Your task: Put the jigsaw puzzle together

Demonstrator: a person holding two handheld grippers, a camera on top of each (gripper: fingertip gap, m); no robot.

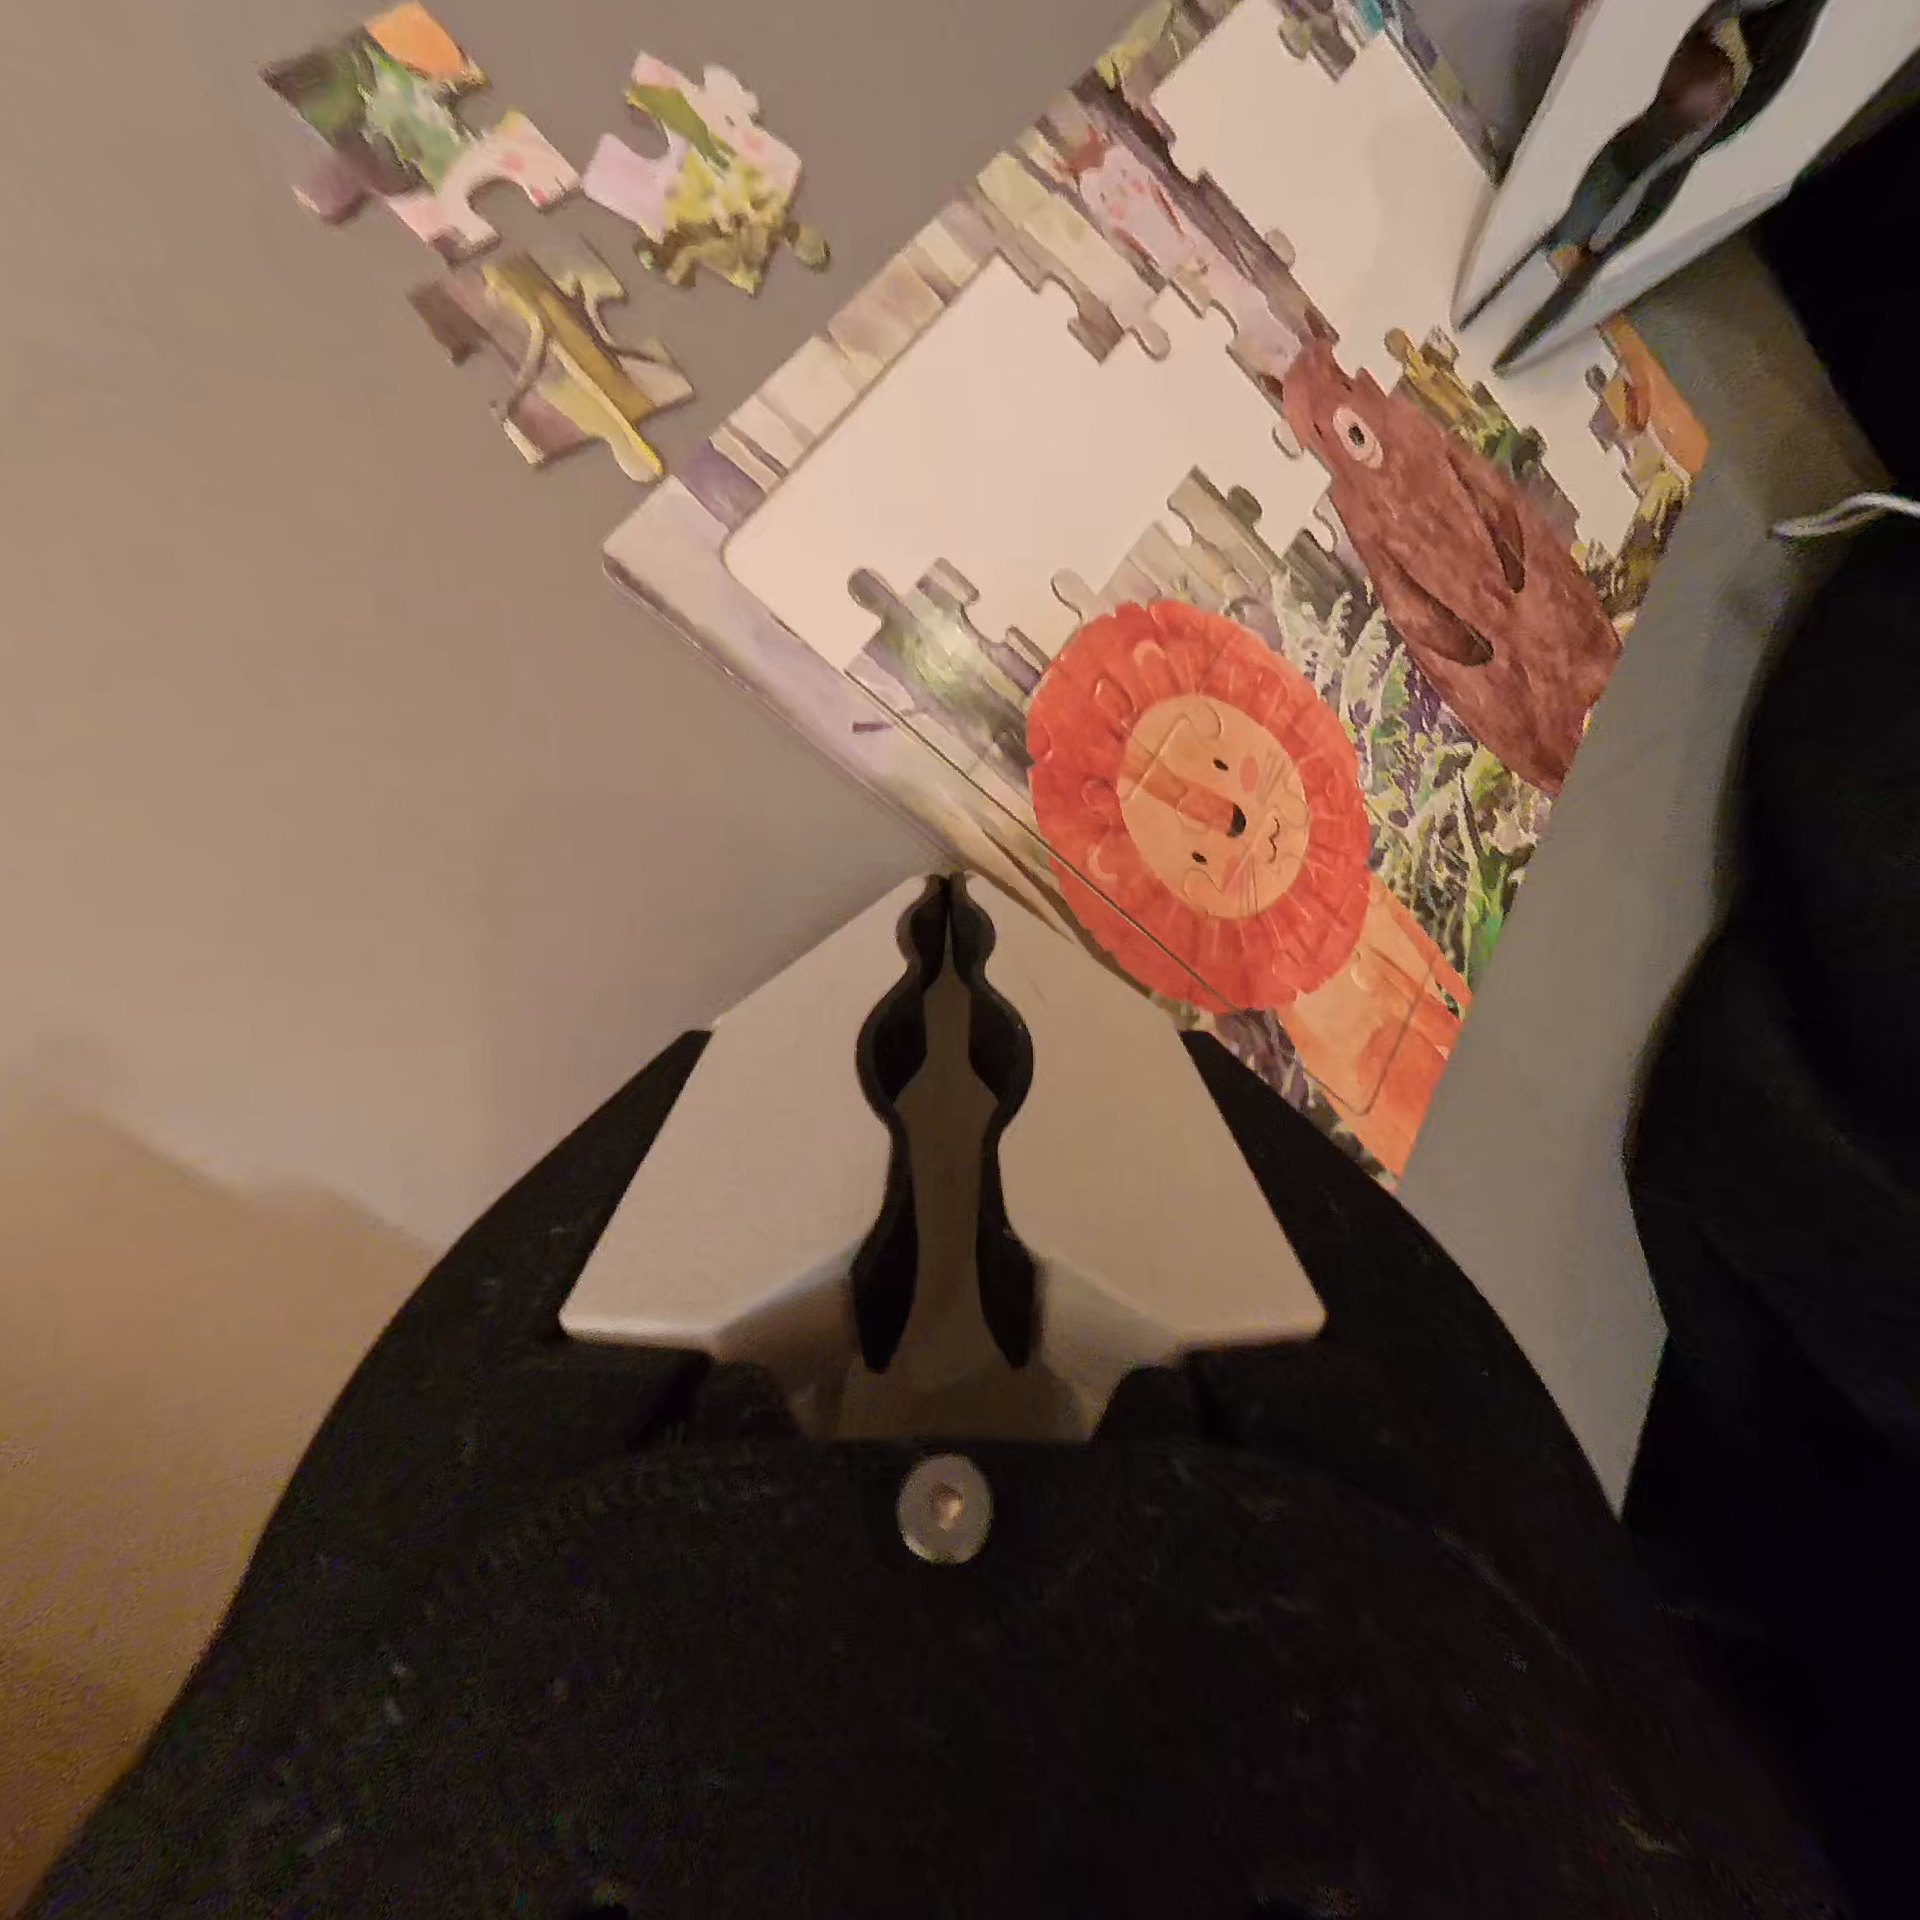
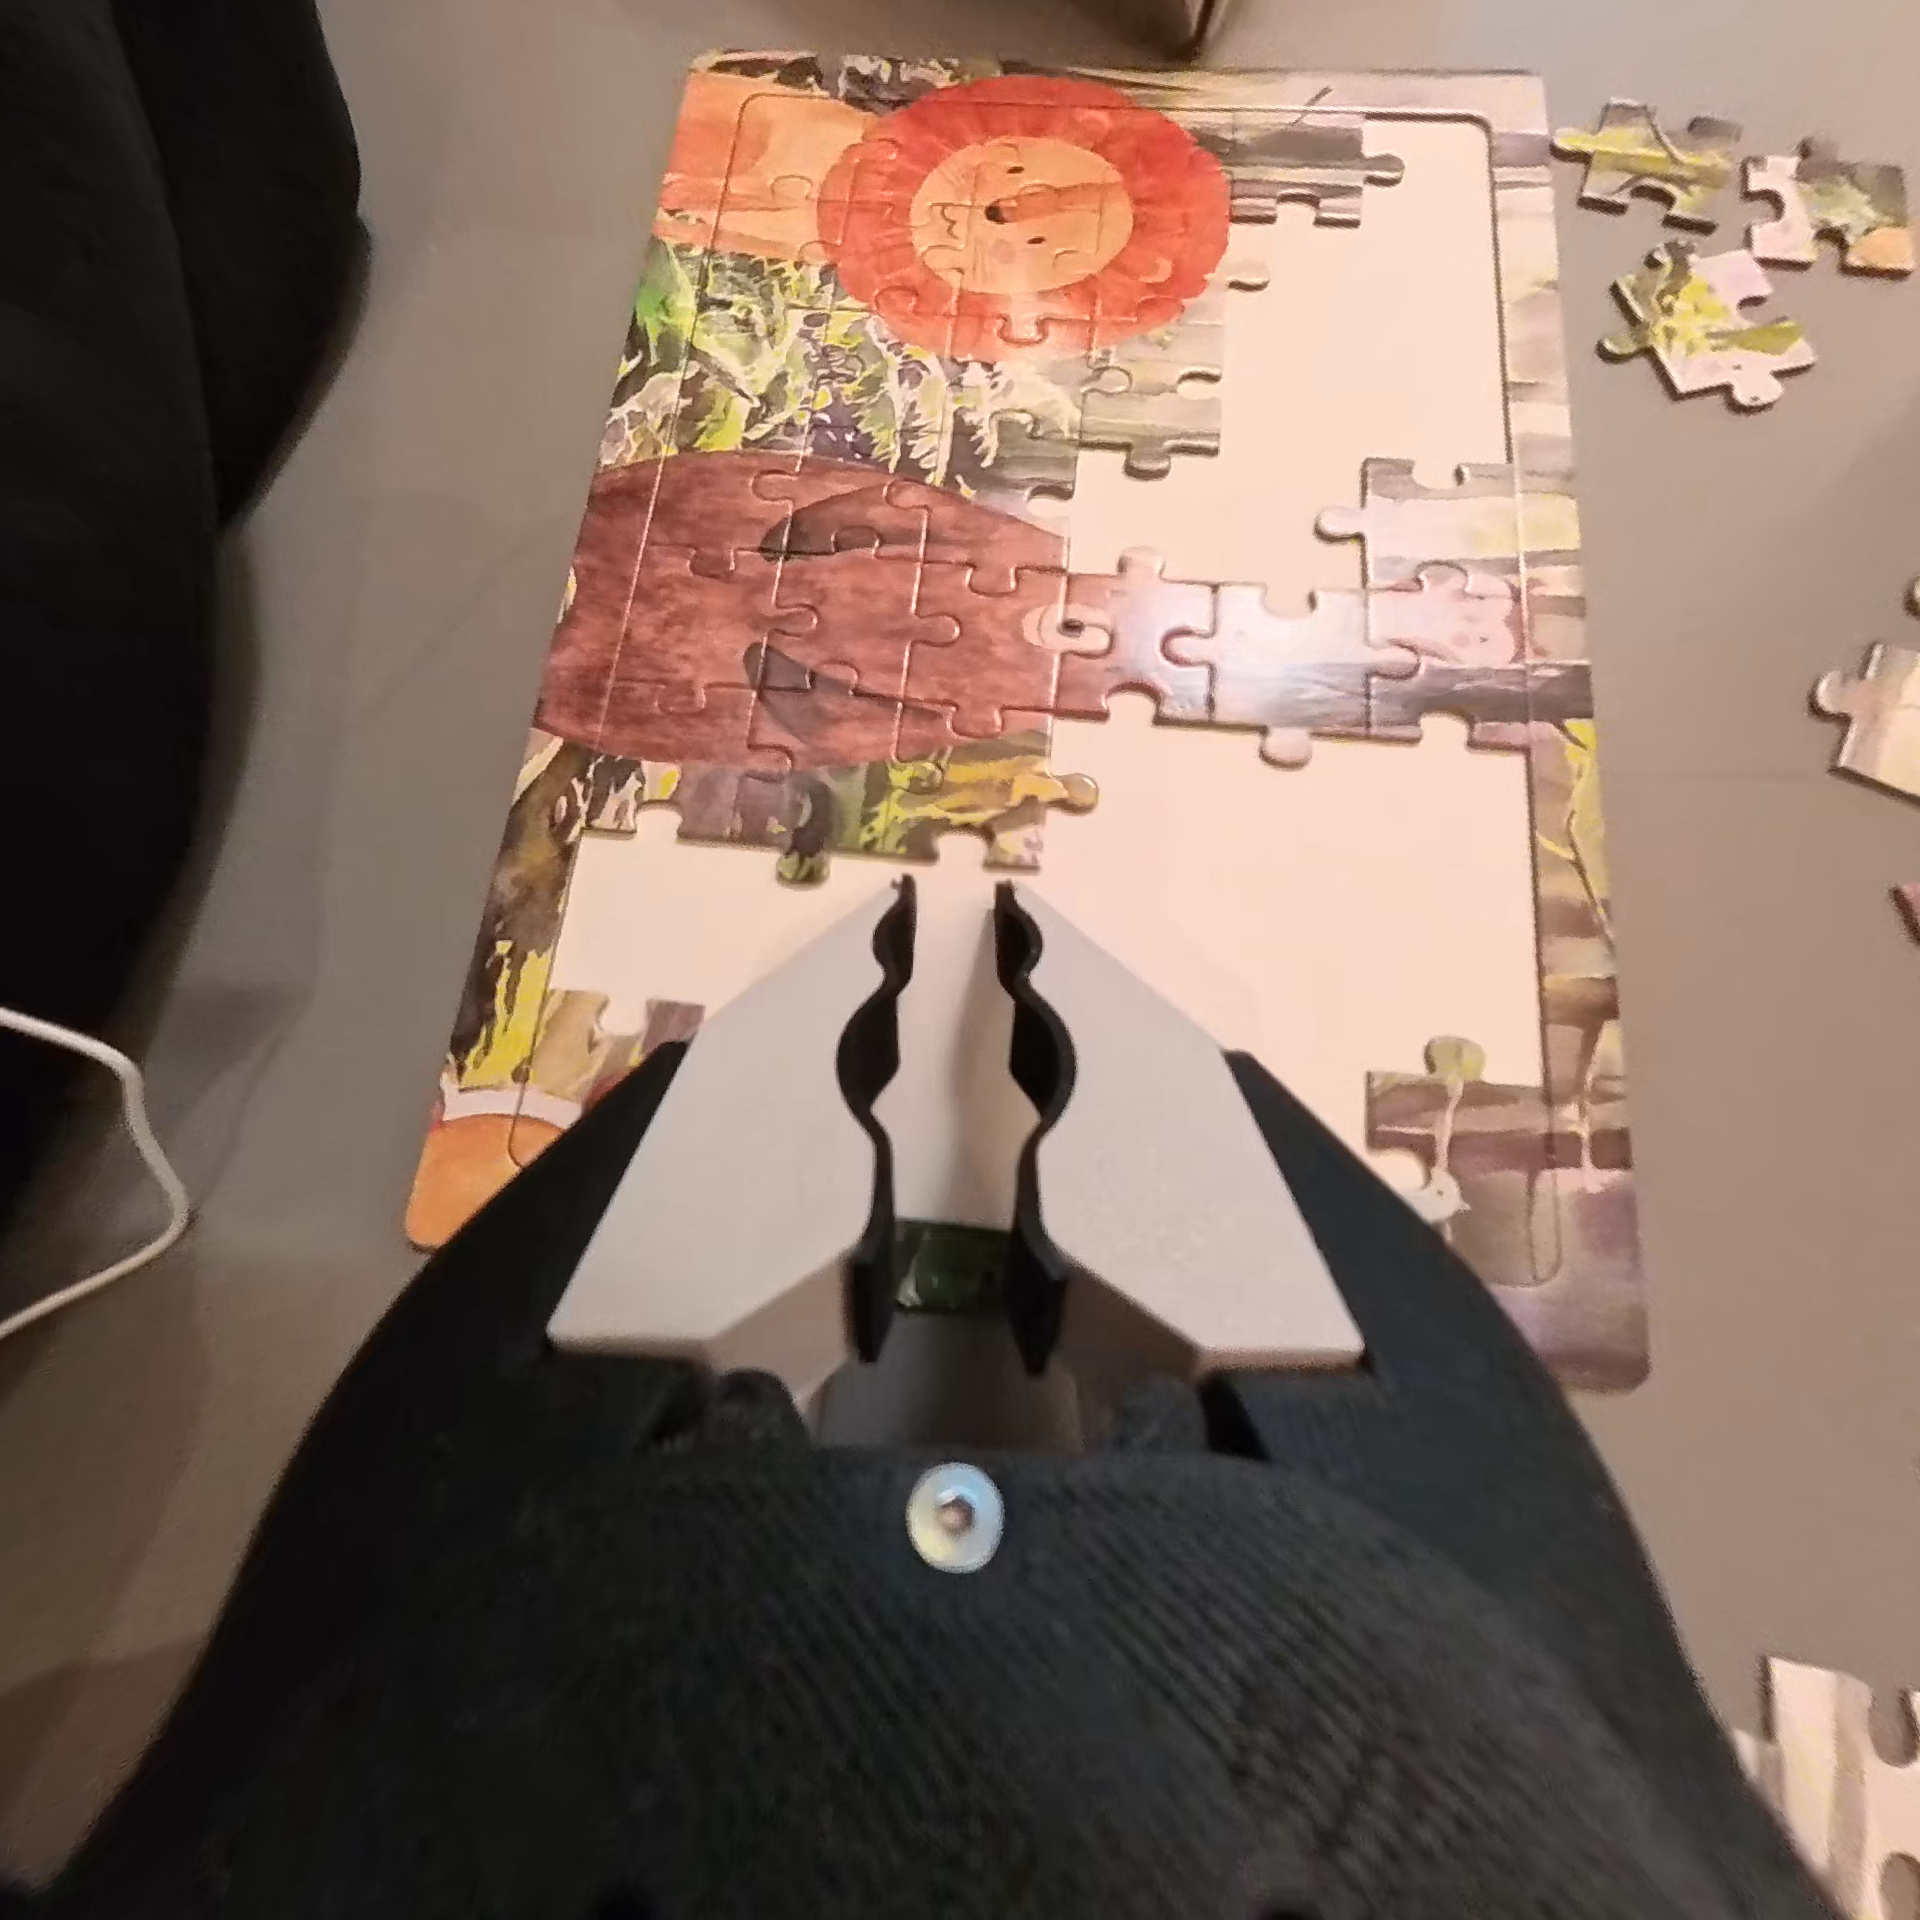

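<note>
The puzzle board [image 1: 1039,436] lies on a grey table, partly filled, with an orange lion [image 1: 1205,800] and a brown animal [image 1: 1455,551] assembled. My left gripper [image 1: 948,891] is shut, pads together, its tips right at the board's near edge with nothing between them. My right gripper [image 2: 954,891] is open by a narrow gap and empty, over a bare white part of the board [image 2: 1299,935], just short of the assembled row below the brown animal [image 2: 810,613]. It also shows in the left wrist view [image 1: 1558,301], at the top right.
Loose pieces lie off the board: three [image 1: 416,135] [image 1: 707,177] [image 1: 561,364] in the left wrist view, several [image 2: 1652,166] [image 2: 1704,332] [image 2: 1881,727] in the right wrist view. A white cable [image 2: 135,1143] and dark cloth [image 2: 125,312] lie to the left. The gap from one gripper's tips to the other's is roughly 25 cm.
</note>
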